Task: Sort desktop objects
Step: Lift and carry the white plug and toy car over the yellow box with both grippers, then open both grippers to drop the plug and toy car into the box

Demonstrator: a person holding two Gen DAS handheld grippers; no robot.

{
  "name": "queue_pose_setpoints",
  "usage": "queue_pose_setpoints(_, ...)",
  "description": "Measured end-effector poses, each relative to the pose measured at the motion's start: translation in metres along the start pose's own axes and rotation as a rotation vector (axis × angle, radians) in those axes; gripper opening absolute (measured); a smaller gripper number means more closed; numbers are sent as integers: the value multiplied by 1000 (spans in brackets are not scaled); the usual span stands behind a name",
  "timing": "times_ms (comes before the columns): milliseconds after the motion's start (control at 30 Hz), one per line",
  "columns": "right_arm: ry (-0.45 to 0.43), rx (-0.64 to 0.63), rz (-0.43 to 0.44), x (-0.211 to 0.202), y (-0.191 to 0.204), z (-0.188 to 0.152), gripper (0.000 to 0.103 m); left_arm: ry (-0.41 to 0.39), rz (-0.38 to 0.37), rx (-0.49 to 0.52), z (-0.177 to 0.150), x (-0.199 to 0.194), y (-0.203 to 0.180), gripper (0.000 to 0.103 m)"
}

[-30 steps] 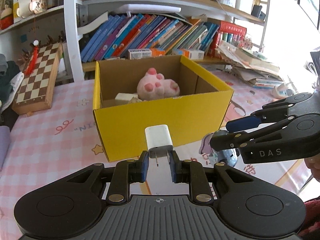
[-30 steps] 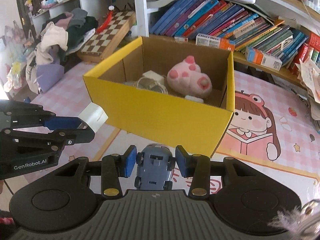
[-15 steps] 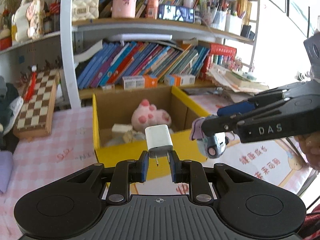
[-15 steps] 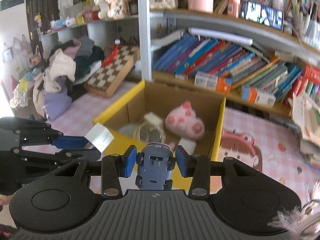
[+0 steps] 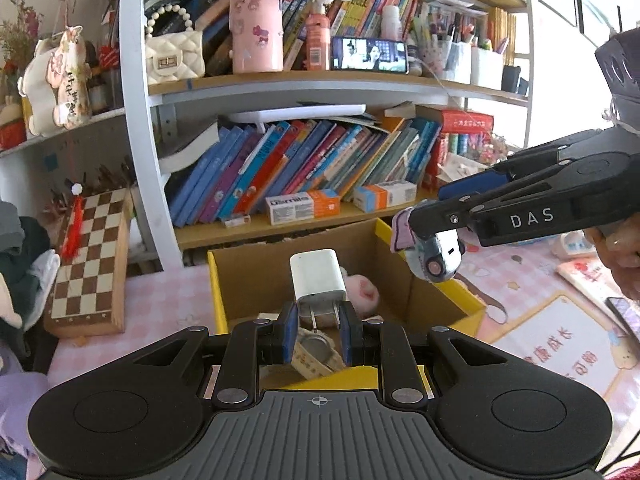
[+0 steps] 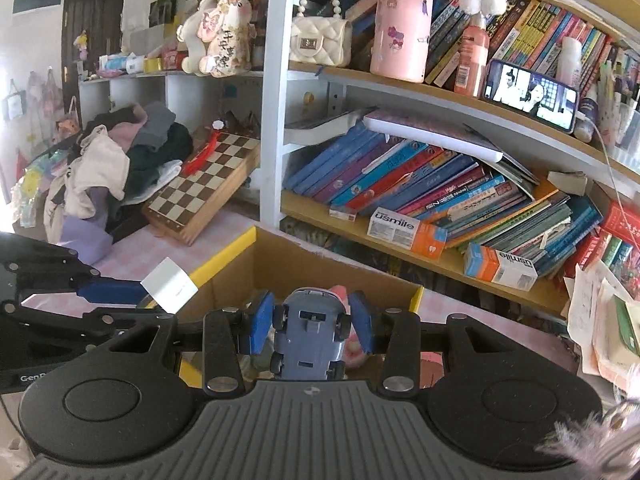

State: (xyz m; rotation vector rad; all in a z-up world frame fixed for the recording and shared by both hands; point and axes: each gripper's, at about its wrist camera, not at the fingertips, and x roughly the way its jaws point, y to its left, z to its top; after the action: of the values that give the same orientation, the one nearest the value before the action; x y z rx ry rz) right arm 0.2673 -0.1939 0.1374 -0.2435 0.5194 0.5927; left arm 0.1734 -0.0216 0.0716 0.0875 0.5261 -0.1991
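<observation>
- Carrying two items to the yellow box [image 5: 460, 292] at once; both grippers hang above its open top.
- Left gripper [image 5: 316, 334]: jaws pinch the white charger [image 5: 318, 276] at its plug end, body pointing up and away. Charger sits over the near-left part of the box.
- Right gripper [image 6: 310, 322]: jaws pinch the blue toy car [image 6: 308, 336] by its sides, underside and wheels facing the camera. From the left view the car [image 5: 434, 258] hangs over the right wall of the box.
- Box contents visible below: pink plush toy [image 5: 362, 290] at the far side, a roll of tape [image 5: 316, 354] near the front wall.
- Chessboard [image 5: 90, 256] leans at far left; books [image 6: 420, 184] fill the shelf behind the box.
- Step in hand, as I judge it: the drop-off stage, with neither item released.
- Next move likely calls for lowering each gripper inside the walls, then spreading the jaws; the car needs shifting left first, clear of the right rim.
- Risk: the two grippers are near each other, so releasing one at a time seems safer.
</observation>
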Motion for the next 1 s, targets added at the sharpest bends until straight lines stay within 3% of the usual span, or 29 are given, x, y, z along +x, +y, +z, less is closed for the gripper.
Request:
queue_pose_setpoints(533, 114, -45, 3, 87, -28, 2, 40, 143, -17, 41, 4, 71, -2, 20)
queue_pose_setpoints(1000, 203, -102, 48, 150, -26, 0, 40, 265, -75, 35, 2, 115, -8, 20)
